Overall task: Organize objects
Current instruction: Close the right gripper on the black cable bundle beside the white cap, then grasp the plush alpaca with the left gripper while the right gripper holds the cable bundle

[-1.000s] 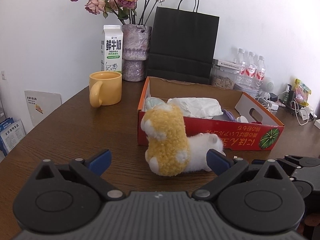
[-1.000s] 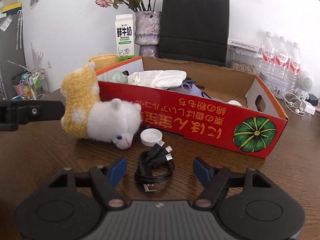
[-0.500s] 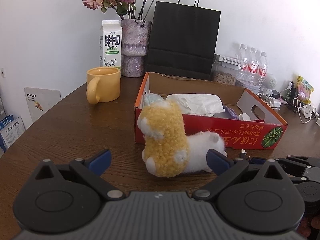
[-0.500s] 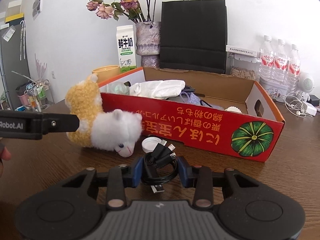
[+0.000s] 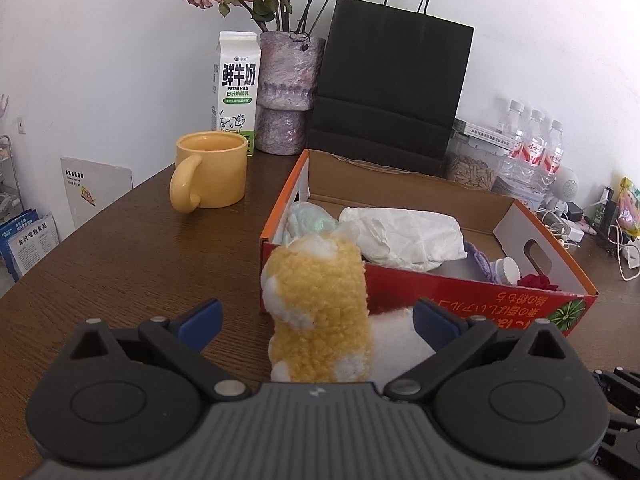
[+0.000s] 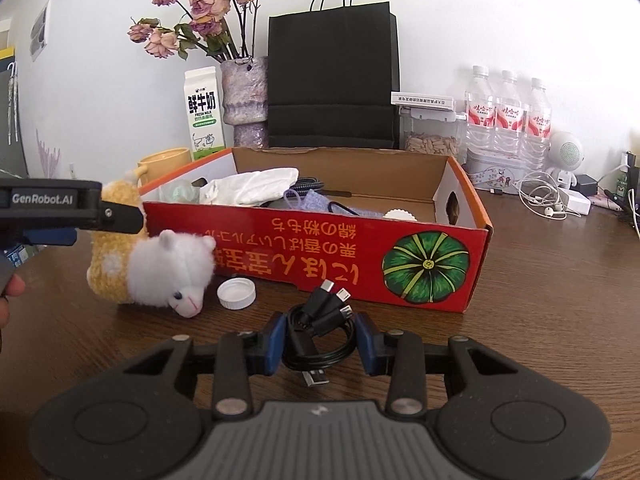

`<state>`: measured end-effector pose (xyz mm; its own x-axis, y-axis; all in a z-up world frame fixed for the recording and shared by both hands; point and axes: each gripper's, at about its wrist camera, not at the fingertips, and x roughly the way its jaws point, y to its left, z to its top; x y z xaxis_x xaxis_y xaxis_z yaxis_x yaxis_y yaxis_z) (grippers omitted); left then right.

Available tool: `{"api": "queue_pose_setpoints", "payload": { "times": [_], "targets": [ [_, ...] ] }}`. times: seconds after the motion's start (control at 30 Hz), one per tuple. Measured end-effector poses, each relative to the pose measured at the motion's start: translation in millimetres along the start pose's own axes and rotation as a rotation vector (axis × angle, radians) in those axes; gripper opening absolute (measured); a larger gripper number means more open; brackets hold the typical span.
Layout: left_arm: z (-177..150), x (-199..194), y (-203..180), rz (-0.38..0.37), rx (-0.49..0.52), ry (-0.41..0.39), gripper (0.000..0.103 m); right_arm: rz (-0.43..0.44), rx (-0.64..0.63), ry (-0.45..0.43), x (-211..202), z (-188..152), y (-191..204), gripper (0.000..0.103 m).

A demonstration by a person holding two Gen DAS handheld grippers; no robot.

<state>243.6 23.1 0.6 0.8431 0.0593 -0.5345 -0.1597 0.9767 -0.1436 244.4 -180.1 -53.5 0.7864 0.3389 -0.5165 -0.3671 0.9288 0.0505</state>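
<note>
A: Two hand-held grippers. Right hand-held gripper (image 6: 320,344) clamped on coiled black cable (image 6: 320,334), just closed onto it, low over brown surface (image 6: 540,300) near red box (image 6: 304,248).
B: Left hand-held gripper (image 5: 318,318)?
A: Spread apart around plush alpaca (image 5: 320,308), pads not touching, toy beside box.

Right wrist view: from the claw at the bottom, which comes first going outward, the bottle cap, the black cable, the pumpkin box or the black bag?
1. Black cable, between the right claw's pads.
2. Bottle cap, slightly left, on the table.
3. Pumpkin box, behind both.
4. Black bag, farthest, against the wall.
</note>
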Motion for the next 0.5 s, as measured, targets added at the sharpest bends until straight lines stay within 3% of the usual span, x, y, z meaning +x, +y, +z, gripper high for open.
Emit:
{"api": "queue_pose_setpoints", "payload": {
  "times": [0.5],
  "targets": [
    [-4.8, 15.6, 4.2, 0.015, -0.072, 0.012, 0.098, 0.018, -0.018, 0.002, -0.4, -0.7, 5.4, 0.036]
  ]
}}
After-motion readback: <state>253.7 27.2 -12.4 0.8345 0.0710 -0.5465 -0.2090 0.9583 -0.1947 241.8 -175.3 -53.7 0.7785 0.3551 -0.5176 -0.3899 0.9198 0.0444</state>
